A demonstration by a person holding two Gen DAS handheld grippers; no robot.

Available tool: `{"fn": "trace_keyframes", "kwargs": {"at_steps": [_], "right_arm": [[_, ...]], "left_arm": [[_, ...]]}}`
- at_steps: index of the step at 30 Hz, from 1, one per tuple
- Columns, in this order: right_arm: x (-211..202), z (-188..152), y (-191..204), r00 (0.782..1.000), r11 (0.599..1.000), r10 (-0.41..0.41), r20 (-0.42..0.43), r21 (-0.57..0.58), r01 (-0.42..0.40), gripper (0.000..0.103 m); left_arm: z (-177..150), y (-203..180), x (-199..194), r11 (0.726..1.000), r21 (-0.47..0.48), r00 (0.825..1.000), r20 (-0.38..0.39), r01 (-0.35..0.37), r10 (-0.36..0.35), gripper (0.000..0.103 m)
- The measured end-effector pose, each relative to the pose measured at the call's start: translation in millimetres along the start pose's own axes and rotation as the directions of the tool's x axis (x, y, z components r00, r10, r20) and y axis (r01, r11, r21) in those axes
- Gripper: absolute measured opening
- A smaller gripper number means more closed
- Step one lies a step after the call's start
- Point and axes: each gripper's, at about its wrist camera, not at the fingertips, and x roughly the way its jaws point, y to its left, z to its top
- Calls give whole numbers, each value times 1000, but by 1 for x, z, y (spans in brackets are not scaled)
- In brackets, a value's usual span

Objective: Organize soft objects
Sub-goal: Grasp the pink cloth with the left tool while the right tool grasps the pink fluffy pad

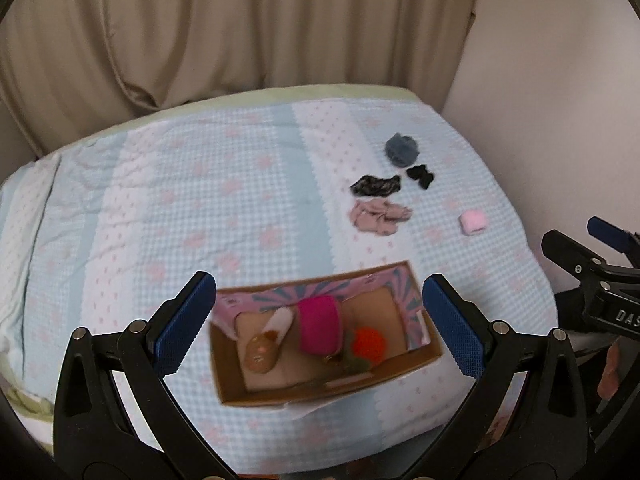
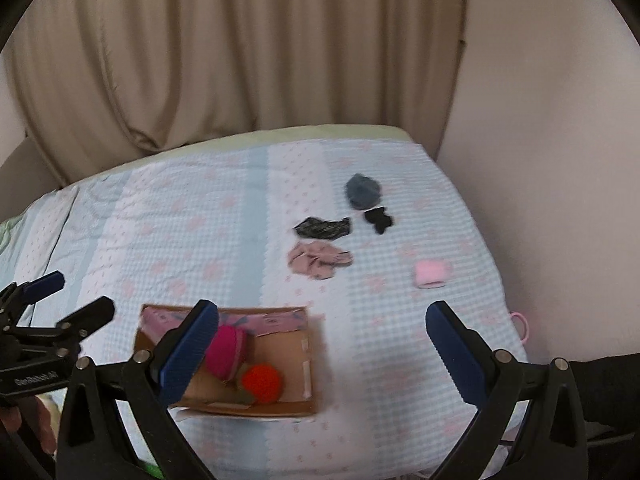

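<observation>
Both black grippers, left point(image 1: 320, 326) and right point(image 2: 322, 350), hover with blue-padded fingers spread wide and empty above an open cardboard box point(image 1: 434, 354). Inside lie a magenta fabric roll point(image 1: 318, 326) and an orange crocheted ball point(image 1: 370, 343); a small pink cloth roll point(image 2: 430, 273) sits apart on the checked bedspread point(image 1: 180, 200).

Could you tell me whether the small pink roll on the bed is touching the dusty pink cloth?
Apart. The right wrist view shows the small pink roll well to the right of the dusty pink cloth, with bare checked bedspread between them.
</observation>
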Motion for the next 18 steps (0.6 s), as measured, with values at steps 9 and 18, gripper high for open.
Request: {"fn": "trace_keyframes", "kwargs": {"at_steps": [9, 18], "right_arm": [[34, 19, -82, 1000, 1000, -15, -16, 26, 15, 103], [103, 37, -149, 996, 1000, -7, -92, 22, 9, 103]], "left_arm": [[37, -65, 31, 999, -5, 999, -15, 32, -32, 103], [78, -120, 119, 997, -79, 993, -115, 24, -33, 103]]}}
